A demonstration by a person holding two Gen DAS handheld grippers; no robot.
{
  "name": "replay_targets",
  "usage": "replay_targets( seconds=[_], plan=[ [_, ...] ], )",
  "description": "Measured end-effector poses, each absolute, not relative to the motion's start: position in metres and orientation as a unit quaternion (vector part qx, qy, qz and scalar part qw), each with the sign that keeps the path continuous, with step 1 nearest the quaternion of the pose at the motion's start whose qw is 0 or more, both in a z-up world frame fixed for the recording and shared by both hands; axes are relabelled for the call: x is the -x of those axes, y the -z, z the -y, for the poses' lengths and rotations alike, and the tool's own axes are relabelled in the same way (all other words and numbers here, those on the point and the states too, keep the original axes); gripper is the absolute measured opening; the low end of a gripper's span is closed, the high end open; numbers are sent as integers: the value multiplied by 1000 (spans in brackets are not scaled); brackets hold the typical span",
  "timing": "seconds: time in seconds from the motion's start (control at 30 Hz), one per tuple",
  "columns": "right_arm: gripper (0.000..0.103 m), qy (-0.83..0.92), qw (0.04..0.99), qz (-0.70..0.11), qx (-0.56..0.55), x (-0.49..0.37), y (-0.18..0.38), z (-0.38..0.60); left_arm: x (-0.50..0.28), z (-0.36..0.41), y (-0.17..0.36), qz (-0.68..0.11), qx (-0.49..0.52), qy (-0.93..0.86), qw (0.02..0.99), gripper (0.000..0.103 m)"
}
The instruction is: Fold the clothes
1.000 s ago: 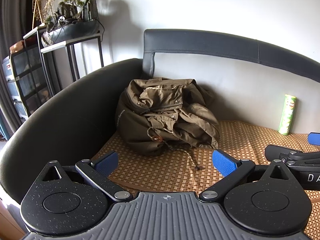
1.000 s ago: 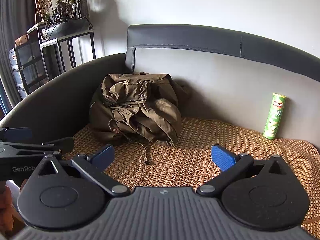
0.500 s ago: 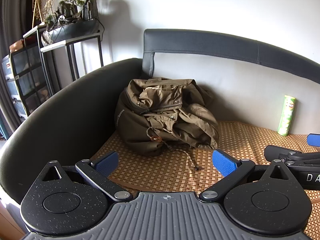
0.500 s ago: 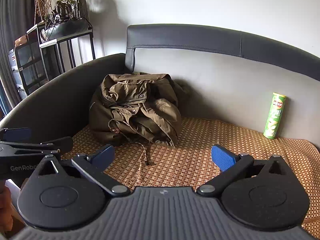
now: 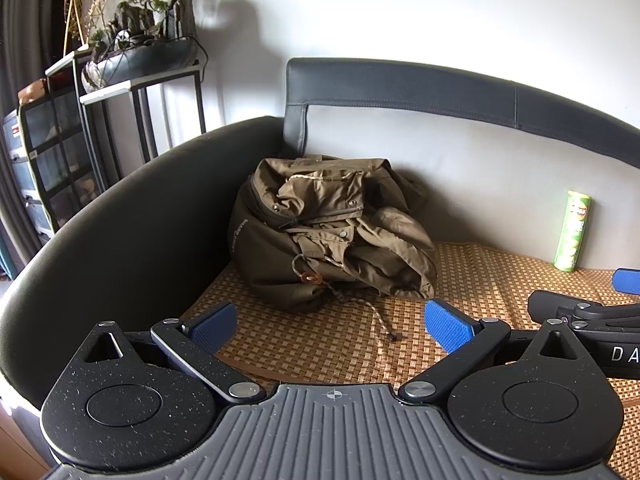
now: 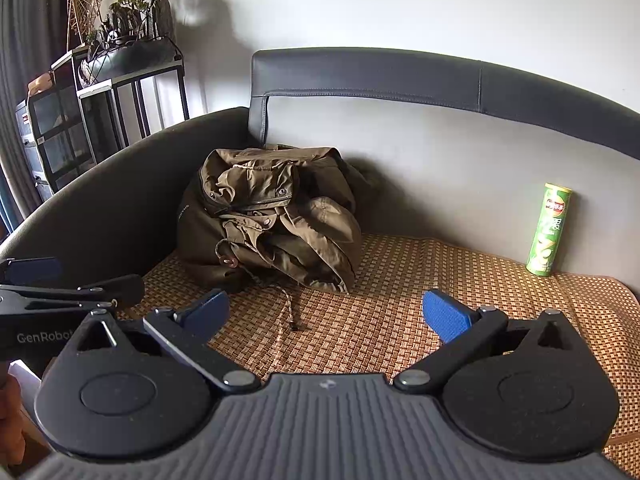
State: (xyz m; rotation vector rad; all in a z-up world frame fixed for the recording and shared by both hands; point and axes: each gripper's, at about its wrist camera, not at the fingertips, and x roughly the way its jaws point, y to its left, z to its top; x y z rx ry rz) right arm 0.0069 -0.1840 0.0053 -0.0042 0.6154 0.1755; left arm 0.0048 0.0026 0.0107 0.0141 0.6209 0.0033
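- Left gripper (image 5: 330,322), at 6 o'clock in its own view: blue pads spread wide, nothing between them, held above the woven mat (image 5: 320,344).
- Right gripper (image 6: 326,312): likewise spread wide and empty; it also shows at 3 o'clock in the left view.
- Drawstring (image 5: 380,320): trails from the jacket across the mat toward the grippers.
- Olive jacket (image 5: 332,232): crumpled heap at 12 o'clock, in the sofa corner against the dark armrest (image 5: 120,220).
- Green snack can (image 6: 548,230): upright at 2 o'clock, by the backrest, well apart from the jacket.
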Motion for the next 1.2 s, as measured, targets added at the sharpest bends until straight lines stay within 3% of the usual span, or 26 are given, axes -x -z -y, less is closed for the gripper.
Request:
replay_targets(
  seconds=[1.2],
  plan=[
    [103,-96,946,-310,6,-21,2,180,-24,-11,4,-317,-2,5,948,103]
  ],
)
